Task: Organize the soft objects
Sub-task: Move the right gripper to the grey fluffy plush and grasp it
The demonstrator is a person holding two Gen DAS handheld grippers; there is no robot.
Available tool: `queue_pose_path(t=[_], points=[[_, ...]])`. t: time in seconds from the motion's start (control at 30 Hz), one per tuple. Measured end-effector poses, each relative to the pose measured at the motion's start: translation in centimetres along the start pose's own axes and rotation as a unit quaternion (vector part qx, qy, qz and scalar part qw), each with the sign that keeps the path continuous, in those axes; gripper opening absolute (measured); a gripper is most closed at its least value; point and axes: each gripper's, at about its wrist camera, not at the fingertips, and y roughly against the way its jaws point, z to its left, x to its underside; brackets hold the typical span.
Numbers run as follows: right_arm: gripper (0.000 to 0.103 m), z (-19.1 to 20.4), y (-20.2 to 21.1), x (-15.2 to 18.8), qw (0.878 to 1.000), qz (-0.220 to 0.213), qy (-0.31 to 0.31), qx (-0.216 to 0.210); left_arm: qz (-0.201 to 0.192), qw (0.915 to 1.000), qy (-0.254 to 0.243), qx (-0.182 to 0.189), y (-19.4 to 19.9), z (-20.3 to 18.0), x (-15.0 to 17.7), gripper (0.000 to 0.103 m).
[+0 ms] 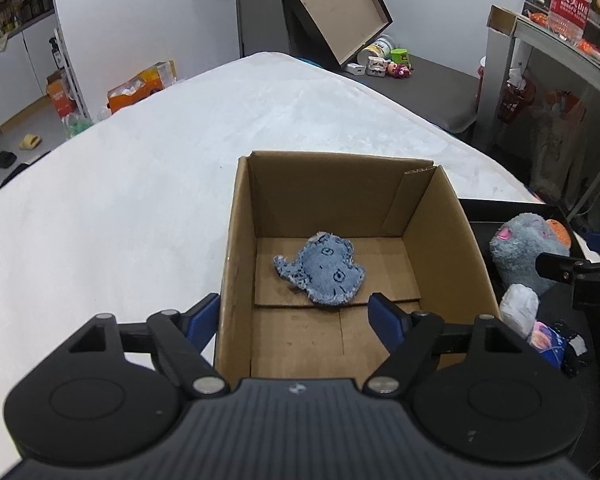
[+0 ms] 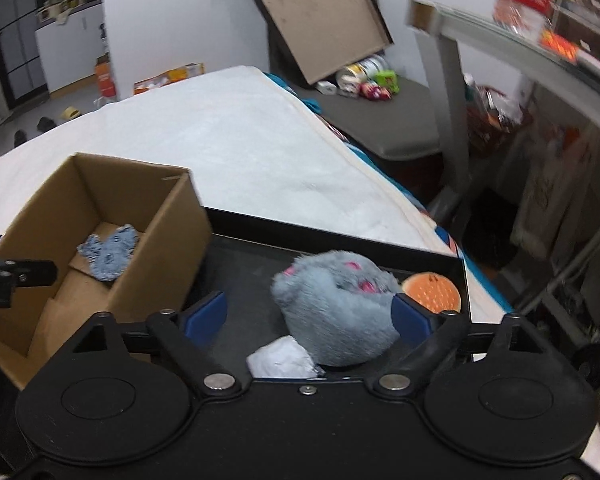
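Left fingers: blue pads [image 1: 384, 316] of the left gripper [image 1: 294, 316] spread wide with nothing between them, one pad outside the near left wall of the cardboard box [image 1: 236, 240], the other above its floor.
Right fingers: blue pads [image 2: 410, 316] of the right gripper [image 2: 306, 314] also spread; the grey plush toy [image 2: 336, 304] sits partly between them (whether the right pad touches the fur I cannot tell).
Denim toy [image 1: 320, 270]: flat on the box floor, apart from both grippers.
Box: open-topped, on the white cover [image 1: 140, 160], just beside the black tray [image 2: 340, 236].
Tray contents: grey plush, a white crumpled item [image 2: 280, 358] touching its near side, an orange round toy [image 2: 434, 292] behind it.
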Motion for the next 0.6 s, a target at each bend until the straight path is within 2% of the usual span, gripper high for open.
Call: queue_pose_path(t=[0.13,0.33,0.6], points=[[0.098,-1.4,-1.3,0.2,0.999,0.015,-0.033,-0.001,-0.001,0.9999,-0.005,-0.015,-0.5,-0.6,-0.4,0.079],[0.103,-2.8,-3.4,0.4,0.997,0.036,-0.073,-0.009,0.003,0.9991,-0.024,-0.034,-1.2,-1.2,-0.8,0.079],[0.103,-3.5,-5.9,0.6,0.992,0.060,-0.106,-0.011,0.008,0.9985,-0.036,-0.041,-1.9,-1.4,-0.8,0.079]])
